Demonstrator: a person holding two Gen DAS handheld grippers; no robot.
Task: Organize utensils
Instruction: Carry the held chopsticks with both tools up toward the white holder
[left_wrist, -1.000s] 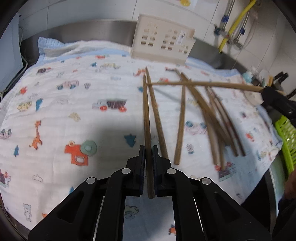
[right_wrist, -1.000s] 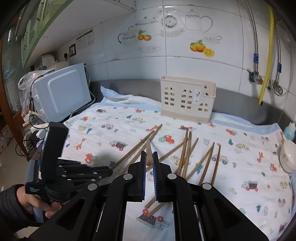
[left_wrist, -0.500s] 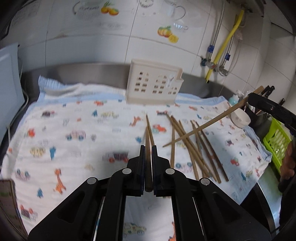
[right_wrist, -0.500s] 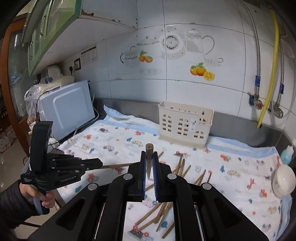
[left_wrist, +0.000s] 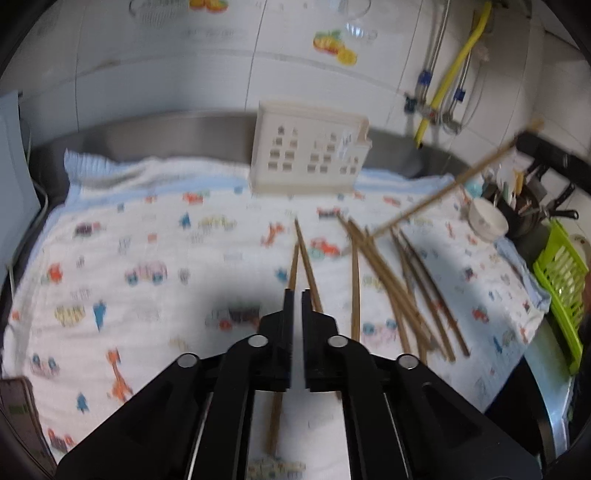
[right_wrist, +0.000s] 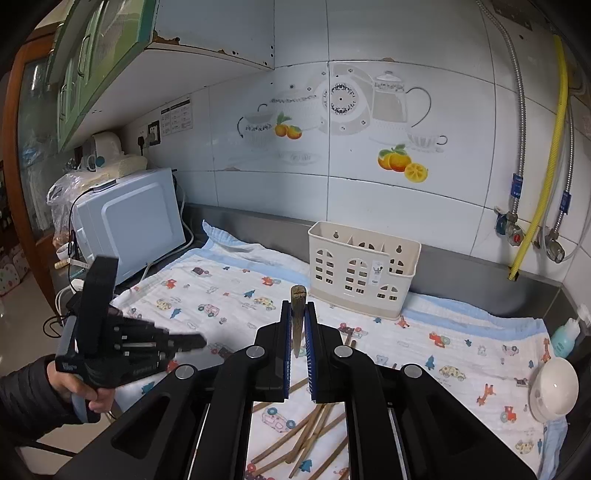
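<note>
Right tool (right_wrist: 297, 306) is clamped on one held chopstick (right_wrist: 297, 299), gripped near its thick end, which pokes up just above the jaws in the middle of the right wrist frame. In the left wrist view the same stick shows as a long slanted line in the upper right, up in the air above the desk.

Left tool (left_wrist: 295, 295) is the odd one. Its jaws have just been opening, and there's a thin gap with only white cloth showing through, so nothing is pinched in it. Two chopsticks (left_wrist: 293, 262) lie on the printed cloth (left_wrist: 147, 229) right under and ahead of its tips, one running on beneath the tool toward the bottom of the frame. That view is pretty blurry though.

The other loose chopsticks (left_wrist: 391, 291) are scattered in a rough fan on the cloth, right of centre. The cream utensil holder (right_wrist: 364, 269) stands upright at the back of the cloth against the steel splashback. A white bowl (right_wrist: 552, 387) sits at the far right edge, and a hand (right_wrist: 79, 391) grips the left tool's handle at lower left.
</note>
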